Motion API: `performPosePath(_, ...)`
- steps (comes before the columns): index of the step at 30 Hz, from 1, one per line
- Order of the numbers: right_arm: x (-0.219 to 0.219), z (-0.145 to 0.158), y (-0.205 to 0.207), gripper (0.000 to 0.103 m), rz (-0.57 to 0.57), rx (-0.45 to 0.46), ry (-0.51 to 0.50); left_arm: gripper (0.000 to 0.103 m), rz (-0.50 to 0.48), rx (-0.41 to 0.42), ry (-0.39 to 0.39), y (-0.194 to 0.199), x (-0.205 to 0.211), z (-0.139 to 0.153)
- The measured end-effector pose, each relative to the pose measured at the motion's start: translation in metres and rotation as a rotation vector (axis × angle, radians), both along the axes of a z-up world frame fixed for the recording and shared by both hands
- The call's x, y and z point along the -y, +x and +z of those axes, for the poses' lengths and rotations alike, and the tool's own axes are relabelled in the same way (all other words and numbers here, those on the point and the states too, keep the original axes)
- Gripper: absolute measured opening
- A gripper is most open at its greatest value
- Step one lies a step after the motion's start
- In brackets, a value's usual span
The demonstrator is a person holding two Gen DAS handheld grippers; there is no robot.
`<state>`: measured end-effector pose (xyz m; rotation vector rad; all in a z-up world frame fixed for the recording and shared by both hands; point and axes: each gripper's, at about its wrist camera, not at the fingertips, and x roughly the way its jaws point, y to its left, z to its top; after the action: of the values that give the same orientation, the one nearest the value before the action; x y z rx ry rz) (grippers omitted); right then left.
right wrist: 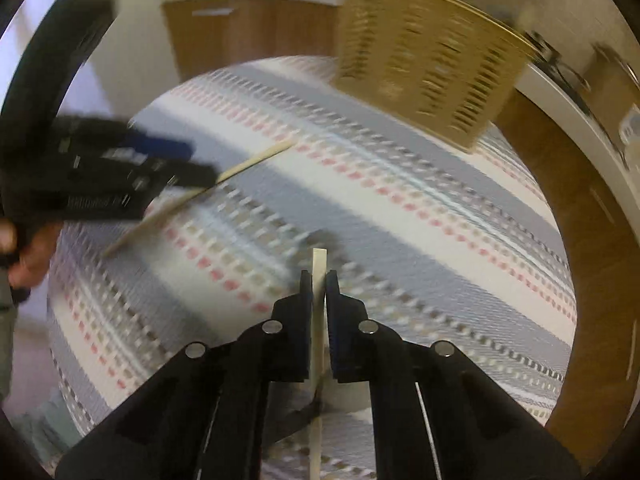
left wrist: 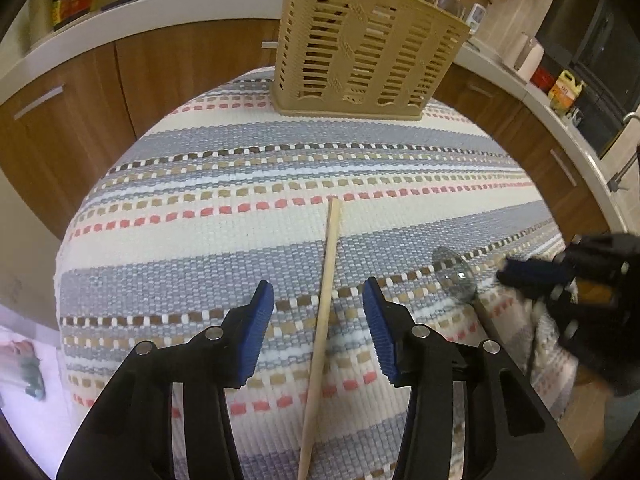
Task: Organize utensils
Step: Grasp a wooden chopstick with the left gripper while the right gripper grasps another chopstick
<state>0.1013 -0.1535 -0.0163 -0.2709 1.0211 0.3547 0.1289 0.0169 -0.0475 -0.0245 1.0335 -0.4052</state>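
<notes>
Straddling a wooden stick [left wrist: 326, 312] on the striped cloth [left wrist: 200, 240], the left gripper [left wrist: 318, 312] stands half open; the right gripper [right wrist: 319, 280] pinches a spoon handle [right wrist: 319, 264]. Neither is yet in the basket [left wrist: 368, 44].

Right tool [right wrist: 319, 276] clamped on a flat pale utensil handle [right wrist: 319, 258], edge-on. Striped cloth [right wrist: 400, 200] covers the table. Left tool [right wrist: 176, 160] at nine o'clock over a wooden stick [right wrist: 256, 160]. Tan slotted basket [right wrist: 432, 64] at one o'clock. Frame blurred.
</notes>
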Motion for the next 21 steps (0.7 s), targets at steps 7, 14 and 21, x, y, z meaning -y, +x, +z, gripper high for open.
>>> performPosePath(7,0.062,0.010,0.052,0.005,-0.190,-0.012,0.123,0.043,-0.001,-0.008,0.100,0.019,0.027,-0.007)
performPosePath(14,0.083,-0.007,0.103,0.006,-0.315,-0.078,0.147,0.007,0.061,0.045,0.230,0.027,0.042,-0.010)
performPosePath(21,0.099,-0.027,0.123,0.006,-0.361,-0.196,0.202,0.004,0.217,-0.111,-0.145,0.042,-0.010,-0.012)
